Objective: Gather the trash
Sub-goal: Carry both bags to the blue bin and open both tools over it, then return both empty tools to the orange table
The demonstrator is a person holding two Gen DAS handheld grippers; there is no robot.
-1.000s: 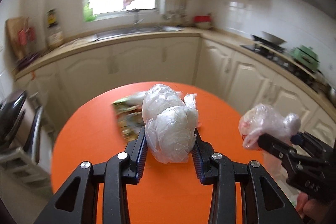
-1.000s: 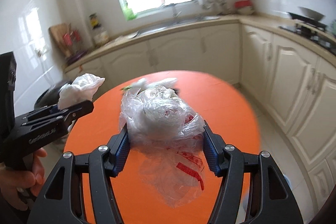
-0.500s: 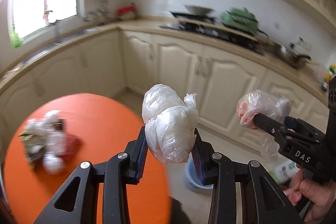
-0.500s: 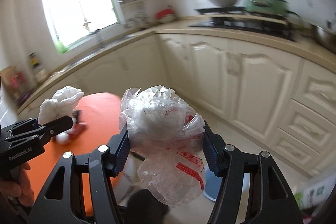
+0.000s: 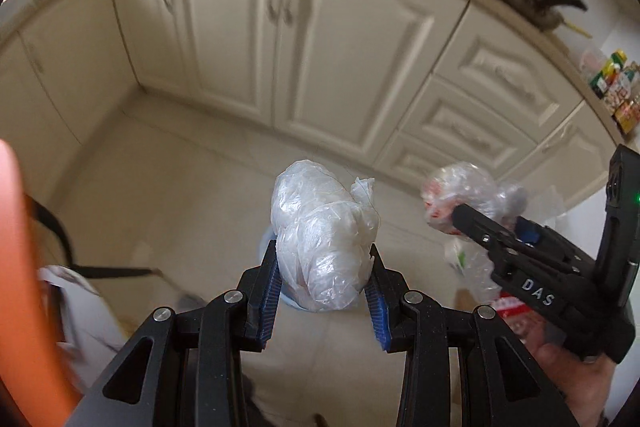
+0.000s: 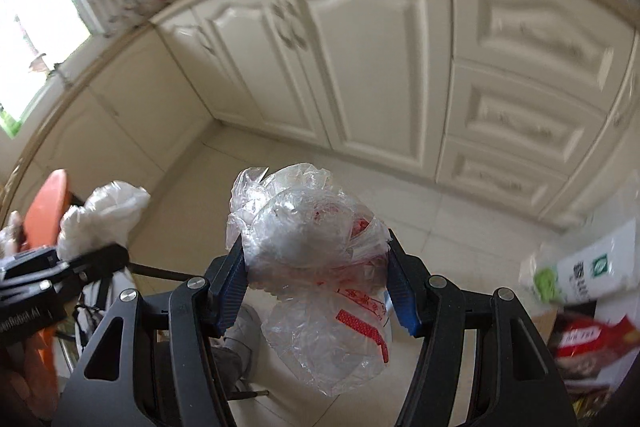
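Observation:
My left gripper (image 5: pixel 322 281) is shut on a white crumpled plastic bag (image 5: pixel 324 239) and holds it in the air over the kitchen floor. A pale blue bin (image 5: pixel 269 241) shows just behind and below the bag, mostly hidden. My right gripper (image 6: pixel 316 285) is shut on a clear plastic bag with red print (image 6: pixel 312 251), whose loose end hangs down. The right gripper also shows in the left wrist view (image 5: pixel 480 223), to the right of the white bag. The left gripper with its white bag (image 6: pixel 102 217) shows at the left of the right wrist view.
Cream cabinets (image 5: pixel 320 47) run along the far side of the tiled floor (image 5: pixel 180 187). The orange table edge (image 5: pixel 24 267) is at the far left. Cardboard boxes and a red packet (image 6: pixel 580 307) lie on the floor at the right.
Both grippers have swung away from the orange table and tilted down toward the floor, each still holding its bag. The table has slid to the left edge; the blue bin sits behind the white bag.

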